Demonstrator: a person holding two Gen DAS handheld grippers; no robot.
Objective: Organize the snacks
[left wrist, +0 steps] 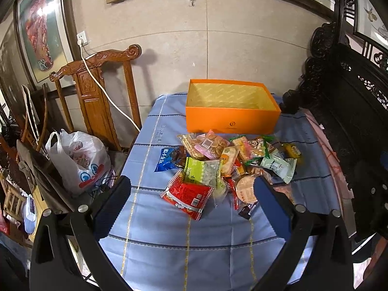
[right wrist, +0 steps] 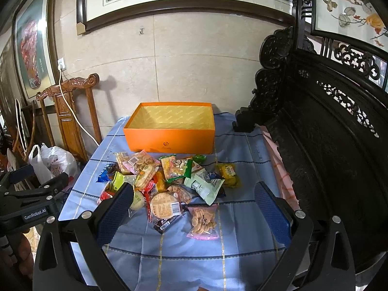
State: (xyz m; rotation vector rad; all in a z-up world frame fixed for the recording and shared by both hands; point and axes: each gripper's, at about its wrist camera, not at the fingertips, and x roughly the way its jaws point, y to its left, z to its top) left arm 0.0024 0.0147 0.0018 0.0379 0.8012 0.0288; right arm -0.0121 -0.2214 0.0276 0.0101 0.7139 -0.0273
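Note:
An open, empty orange box (left wrist: 230, 118) (right wrist: 169, 138) stands at the far side of a blue checked tablecloth (left wrist: 194, 242) (right wrist: 194, 254). A pile of snack packets lies in front of it: a red packet (left wrist: 188, 196), a light green packet (left wrist: 202, 171), a blue packet (left wrist: 167, 158), a round cracker pack (right wrist: 165, 206), a pink-edged cracker bag (right wrist: 203, 220), a yellow packet (right wrist: 228, 173). My left gripper (left wrist: 191, 184) is open above the near pile. My right gripper (right wrist: 194, 189) is open over the pile, empty. The left gripper's body (right wrist: 36, 194) shows at the left of the right wrist view.
A carved wooden chair (left wrist: 97, 92) (right wrist: 70, 111) stands left of the table with a white cable over it. A white plastic bag (left wrist: 77, 160) (right wrist: 53, 162) sits on the left. A dark carved bench (left wrist: 351, 121) (right wrist: 327, 133) borders the right side. The wall is behind the box.

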